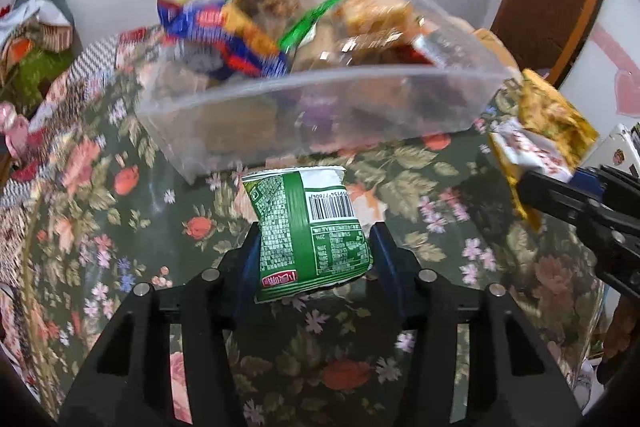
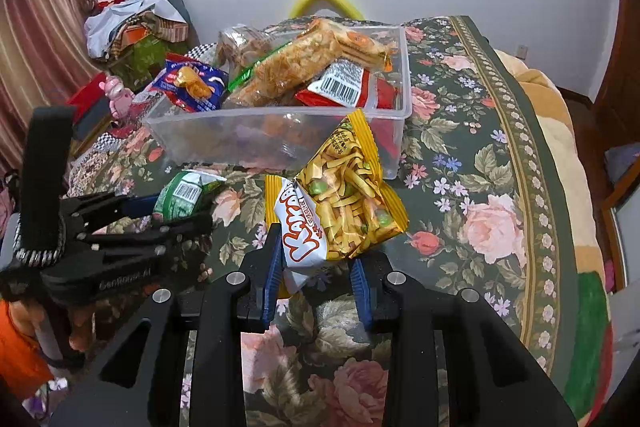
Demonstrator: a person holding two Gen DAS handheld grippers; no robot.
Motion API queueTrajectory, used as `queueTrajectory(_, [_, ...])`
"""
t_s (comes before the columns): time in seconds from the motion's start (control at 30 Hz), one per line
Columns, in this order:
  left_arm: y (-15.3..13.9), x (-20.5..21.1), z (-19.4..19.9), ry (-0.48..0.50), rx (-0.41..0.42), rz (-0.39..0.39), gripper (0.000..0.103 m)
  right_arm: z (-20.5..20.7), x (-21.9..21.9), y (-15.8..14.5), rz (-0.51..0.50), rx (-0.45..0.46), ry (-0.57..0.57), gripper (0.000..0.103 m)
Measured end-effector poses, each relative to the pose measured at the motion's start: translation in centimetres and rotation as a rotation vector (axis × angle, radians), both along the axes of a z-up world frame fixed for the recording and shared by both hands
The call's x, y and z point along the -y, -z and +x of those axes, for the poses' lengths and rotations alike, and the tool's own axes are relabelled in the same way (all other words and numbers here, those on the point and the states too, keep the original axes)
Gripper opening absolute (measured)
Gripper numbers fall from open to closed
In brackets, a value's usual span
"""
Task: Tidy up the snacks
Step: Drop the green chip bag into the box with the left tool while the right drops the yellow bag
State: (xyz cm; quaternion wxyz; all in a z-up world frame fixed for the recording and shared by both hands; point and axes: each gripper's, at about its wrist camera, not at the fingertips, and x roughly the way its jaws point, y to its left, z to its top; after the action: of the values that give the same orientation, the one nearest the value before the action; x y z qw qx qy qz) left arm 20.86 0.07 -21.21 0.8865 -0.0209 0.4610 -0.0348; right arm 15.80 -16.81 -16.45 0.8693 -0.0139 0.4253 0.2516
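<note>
- Snack packets, two in hand: green packet (image 1: pixel 312 231) sits between the blue pads of the left gripper (image 1: pixel 314 247), barcode side up; both pads meet its sides, so the jaws are clamped on it. Held at its lower half, most likely so that the free top edge can lead into the bin.
- Yellow packet of noodle-like strips (image 2: pixel 340 203), white-and-orange label folded at its near end, is pinched by the right gripper (image 2: pixel 318 259); jaws closed on its lower end. Packet stands up from the pads, tilted toward the bin.
- Both packets appear lifted clear of the floral cloth (image 2: pixel 480 155) covering the table; contact under the green one cannot be ruled out from the left wrist view (motion blur).
- From the right wrist view, the left gripper lies to the left, well apart from the yellow packet, so the two loads should not foul each other.
- Just beyond both: clear plastic bin (image 2: pixel 404 75), already heaped above its rim with packets, among them a blue one (image 2: pixel 192 83), a red one with barcode (image 2: pixel 348 87) and a long orange one (image 2: pixel 308 59).
- Judgement: both are staged for dropping into the bin; free space is scarce, near-right corner looks the least full.
- Far: yellow hoop (image 2: pixel 324 1) behind the bin, a clothes pile (image 2: pixel 136 23) at left by the wall.
</note>
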Motion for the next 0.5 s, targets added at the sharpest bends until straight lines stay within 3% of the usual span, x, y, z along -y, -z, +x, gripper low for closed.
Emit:
queueTrajectory(0.27, [-4.7,0.2,0.0,-0.001,0.099,-0.065,0.052,1.1,0.2,-2.5,0.017,0.058,0.009,0.028])
queueTrajectory(0.5, [-8.2,-0.6,2.6,-0.010,0.173,-0.082,0.052,3.0,-0.3,-4.3,0.018,0.117,0.015,0.028])
